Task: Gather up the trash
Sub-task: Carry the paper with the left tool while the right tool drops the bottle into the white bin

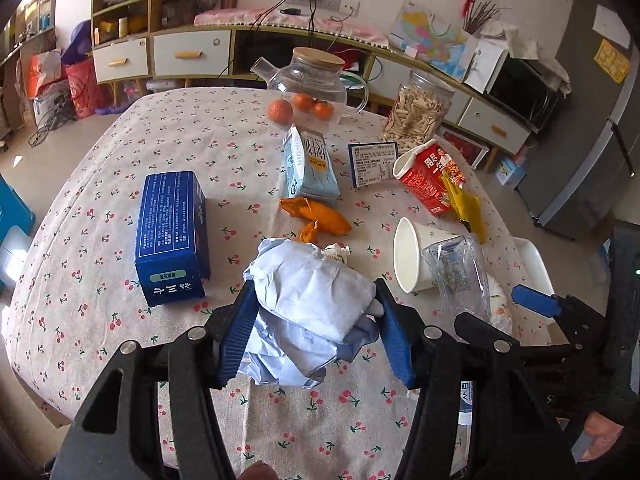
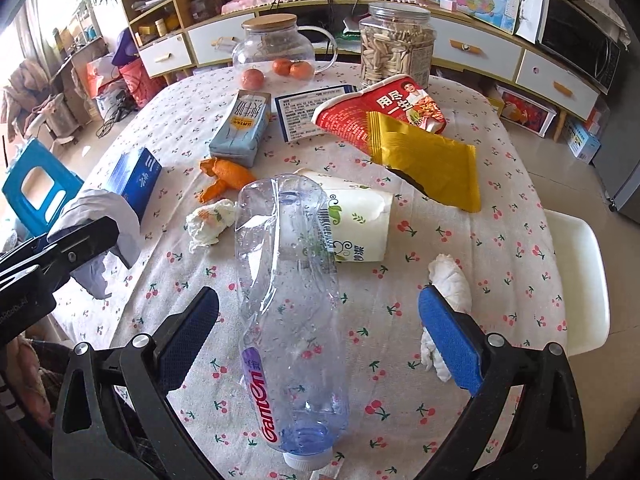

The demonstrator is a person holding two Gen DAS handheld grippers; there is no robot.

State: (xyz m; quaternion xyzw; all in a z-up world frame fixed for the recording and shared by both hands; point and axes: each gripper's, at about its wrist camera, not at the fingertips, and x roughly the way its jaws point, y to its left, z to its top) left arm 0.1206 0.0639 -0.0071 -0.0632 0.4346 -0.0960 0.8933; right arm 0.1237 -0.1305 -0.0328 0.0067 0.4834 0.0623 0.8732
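Note:
My left gripper (image 1: 314, 304) is shut on a crumpled pale blue paper wad (image 1: 316, 300) just above the cherry-print table (image 1: 120, 184); the wad also shows in the right wrist view (image 2: 100, 224). My right gripper (image 2: 318, 312) is open, its fingers either side of a clear plastic bottle (image 2: 292, 312) lying on the table, not touching it. A paper cup (image 2: 356, 224) lies on its side behind the bottle. Orange peel (image 1: 320, 214), a milk carton (image 1: 310, 166), a red snack bag (image 2: 380, 112), a gold wrapper (image 2: 432, 160) and crumpled tissues (image 2: 210, 220) lie around.
A blue box (image 1: 172, 236) lies at the left. A glass teapot (image 1: 312, 76), tangerines (image 1: 280, 111) and a biscuit jar (image 1: 416, 110) stand at the far edge. A white chair (image 2: 576, 272) is at the right, a blue stool (image 2: 38, 192) at the left.

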